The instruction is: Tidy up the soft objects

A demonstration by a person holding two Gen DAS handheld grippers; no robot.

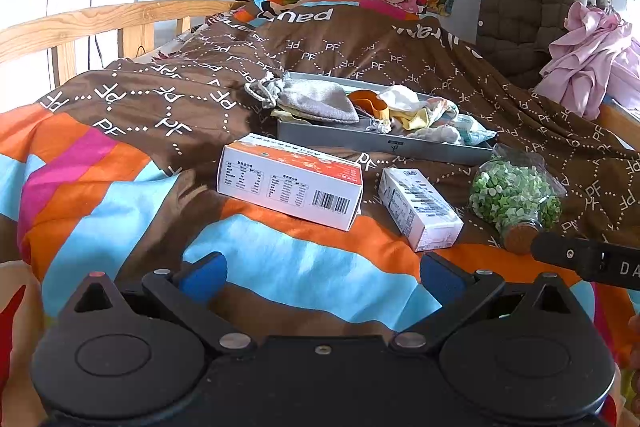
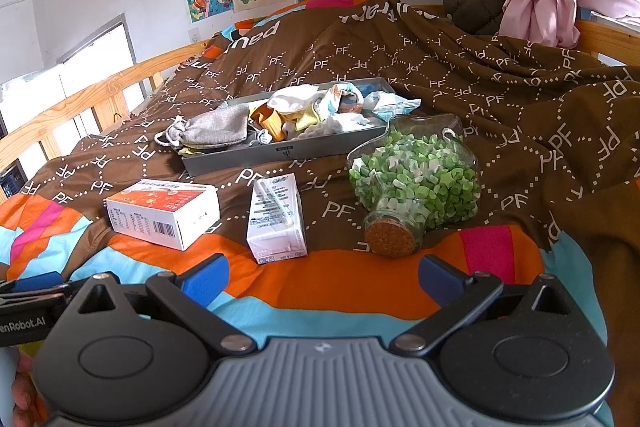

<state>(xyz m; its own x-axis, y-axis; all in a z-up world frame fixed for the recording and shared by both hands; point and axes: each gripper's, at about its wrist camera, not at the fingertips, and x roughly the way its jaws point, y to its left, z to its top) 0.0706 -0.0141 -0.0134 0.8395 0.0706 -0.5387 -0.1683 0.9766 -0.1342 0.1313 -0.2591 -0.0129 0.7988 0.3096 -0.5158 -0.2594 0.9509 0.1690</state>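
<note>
soft objects [image 2: 304, 111] heaped in the grey tray [image 2: 280, 155] on the bed look light and limp, best pinched at a bunched fold; left tongs [image 1: 322, 277] and right tongs [image 2: 324, 277] gape wide, empty.

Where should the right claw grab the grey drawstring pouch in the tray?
Probably at the cinched neck of the grey drawstring pouch, coming from above. That gathered end hangs over the left end of the grey tray, clear of the other fabrics, and is narrow enough to pinch. The right claw is open and empty.
</note>
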